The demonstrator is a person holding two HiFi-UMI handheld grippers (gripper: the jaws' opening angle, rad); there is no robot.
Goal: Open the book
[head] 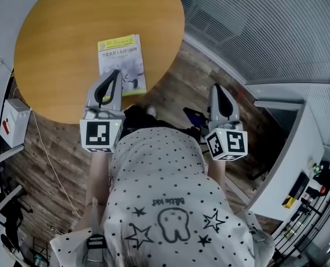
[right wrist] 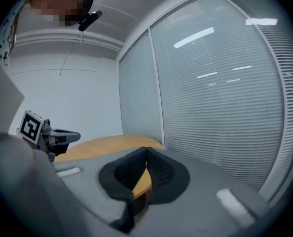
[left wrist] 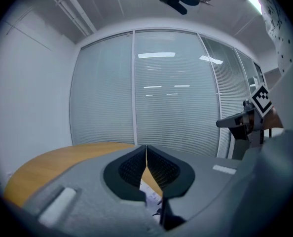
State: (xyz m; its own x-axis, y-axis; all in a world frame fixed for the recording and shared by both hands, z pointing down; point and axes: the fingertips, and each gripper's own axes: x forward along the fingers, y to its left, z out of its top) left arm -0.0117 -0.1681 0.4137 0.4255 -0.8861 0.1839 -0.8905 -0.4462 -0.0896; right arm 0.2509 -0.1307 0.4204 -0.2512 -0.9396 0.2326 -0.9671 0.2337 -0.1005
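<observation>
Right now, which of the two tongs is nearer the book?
The left tongs: its tips reach over the near edge of the book. The right tongs hang off the table, over the floor.

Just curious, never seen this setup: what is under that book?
The closed book lies flat on the round wooden table. Nothing shows between them, though the cover hides that. The left gripper overlaps the book's near edge.
</observation>
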